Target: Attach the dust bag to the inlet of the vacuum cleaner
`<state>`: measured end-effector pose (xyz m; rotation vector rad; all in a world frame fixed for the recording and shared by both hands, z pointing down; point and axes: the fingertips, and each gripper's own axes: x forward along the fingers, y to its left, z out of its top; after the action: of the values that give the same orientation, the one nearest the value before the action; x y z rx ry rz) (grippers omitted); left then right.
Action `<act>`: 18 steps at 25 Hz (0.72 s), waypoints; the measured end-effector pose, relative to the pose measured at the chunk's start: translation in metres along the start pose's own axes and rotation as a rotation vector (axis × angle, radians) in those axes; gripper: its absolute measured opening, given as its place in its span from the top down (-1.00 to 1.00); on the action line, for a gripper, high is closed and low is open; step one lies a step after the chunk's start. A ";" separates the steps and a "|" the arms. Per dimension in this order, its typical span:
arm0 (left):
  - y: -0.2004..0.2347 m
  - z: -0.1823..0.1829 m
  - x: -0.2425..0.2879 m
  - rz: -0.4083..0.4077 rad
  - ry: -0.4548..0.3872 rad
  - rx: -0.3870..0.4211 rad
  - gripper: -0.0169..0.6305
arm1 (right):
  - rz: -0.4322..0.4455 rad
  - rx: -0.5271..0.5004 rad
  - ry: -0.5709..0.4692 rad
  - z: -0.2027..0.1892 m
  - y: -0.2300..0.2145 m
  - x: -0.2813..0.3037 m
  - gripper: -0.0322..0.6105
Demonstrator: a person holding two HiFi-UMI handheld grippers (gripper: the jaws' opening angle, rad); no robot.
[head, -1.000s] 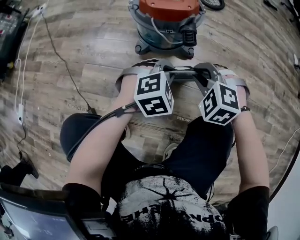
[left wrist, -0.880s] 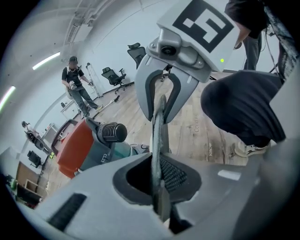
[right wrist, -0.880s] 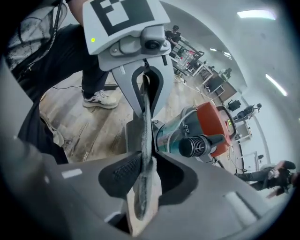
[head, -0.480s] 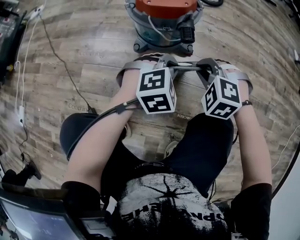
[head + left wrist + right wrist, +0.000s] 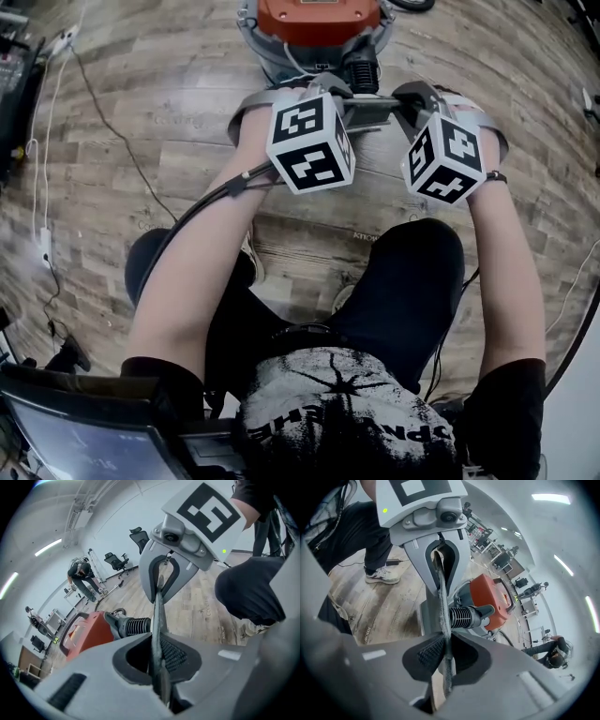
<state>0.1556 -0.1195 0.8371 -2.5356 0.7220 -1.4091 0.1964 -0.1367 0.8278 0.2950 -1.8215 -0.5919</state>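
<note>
Clenched on opposite ends of the dust bag [image 5: 370, 111] with left tool [image 5: 158, 663] and right tool [image 5: 445, 656], near the ribbed inlet [image 5: 464, 616] of the vacuum cleaner [image 5: 314, 17] ahead. Could slip from the grip or buckle if pushed off-centre. Lies edge-on, long axis tool to tool, crosswise to the inlet.

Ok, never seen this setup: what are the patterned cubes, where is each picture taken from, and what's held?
No robot: a person holds hand-held tongs, one per hand; the patterned cubes belong to them. The head view looks down from the person's head; the other two come from cameras riding on each tool. The left tongs and right tongs both clamp one thin flat grey piece, seen edge-on, apparently the dust bag; the right pair has just been closing on it. Ahead, on the wood floor, stands the orange-topped vacuum cleaner with its black ribbed port.
</note>
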 end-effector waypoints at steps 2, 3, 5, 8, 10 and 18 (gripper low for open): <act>0.000 0.000 0.005 -0.007 0.004 0.011 0.85 | 0.000 -0.006 0.009 -0.004 0.000 0.003 0.79; -0.001 0.000 0.008 -0.009 0.006 0.021 0.85 | 0.000 -0.007 0.013 -0.006 0.002 0.005 0.79; -0.002 -0.001 0.013 -0.009 0.007 0.031 0.85 | 0.000 0.001 0.019 -0.010 0.004 0.009 0.80; 0.002 -0.002 0.017 -0.011 0.005 0.024 0.85 | -0.002 0.018 0.021 -0.011 0.000 0.013 0.80; 0.007 -0.003 0.016 -0.021 0.003 0.013 0.85 | 0.001 0.019 0.018 -0.008 -0.004 0.014 0.79; 0.027 -0.009 0.019 -0.087 0.007 -0.061 0.82 | 0.024 0.039 0.030 -0.003 -0.023 0.027 0.76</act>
<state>0.1478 -0.1513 0.8469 -2.6404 0.6737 -1.4446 0.1880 -0.1694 0.8387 0.3067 -1.8070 -0.5329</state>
